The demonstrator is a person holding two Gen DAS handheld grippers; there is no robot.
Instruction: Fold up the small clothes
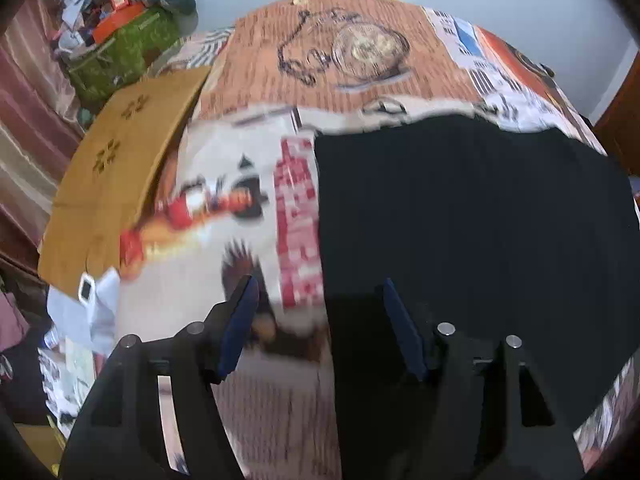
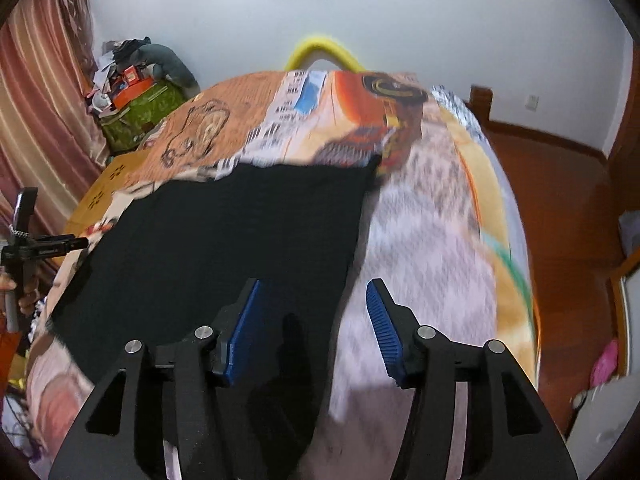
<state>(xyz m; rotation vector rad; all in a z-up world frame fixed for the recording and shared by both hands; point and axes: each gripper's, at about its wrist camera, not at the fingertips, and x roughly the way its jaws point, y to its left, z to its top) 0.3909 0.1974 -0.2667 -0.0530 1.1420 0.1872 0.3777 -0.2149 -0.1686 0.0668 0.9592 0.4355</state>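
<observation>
Risk first: both sets of tongs spread and empty above a black garment (image 1: 472, 216) already lying flat on the bed (image 1: 248, 240), so trouble would come mostly from the next grab. Left tongs (image 1: 320, 284) hovering over the near left edge of the cloth, blue pads parted, nothing between them; right tongs (image 2: 314, 286) hovering over the near right edge, likewise parted and pinching nothing. Could snag the patterned bedcover (image 2: 432, 240) together with the garment, since dark cloth and cover lie flush and each edge sits right beneath a pair of pads. Could also catch only the top layer if the piece is already doubled over, dragging the fold open; number of layers not readable here. Uneven lifting between the two hands would likely skew the fold and leave a crooked edge. Heavy motion blur in both views, so fine detail of hems or seams not legible. Garment itself: plain black, matte, roughly rectangular, spread smooth with a fairly straight far edge and a slightly ragged corner at the far right in the right wrist view; no sleeves or legs distinguishable. Lies in the middle of the bed, well clear of the brown mat (image 1: 120, 168) at the left side and the cluttered green bag (image 1: 120, 52) beyond it
</observation>
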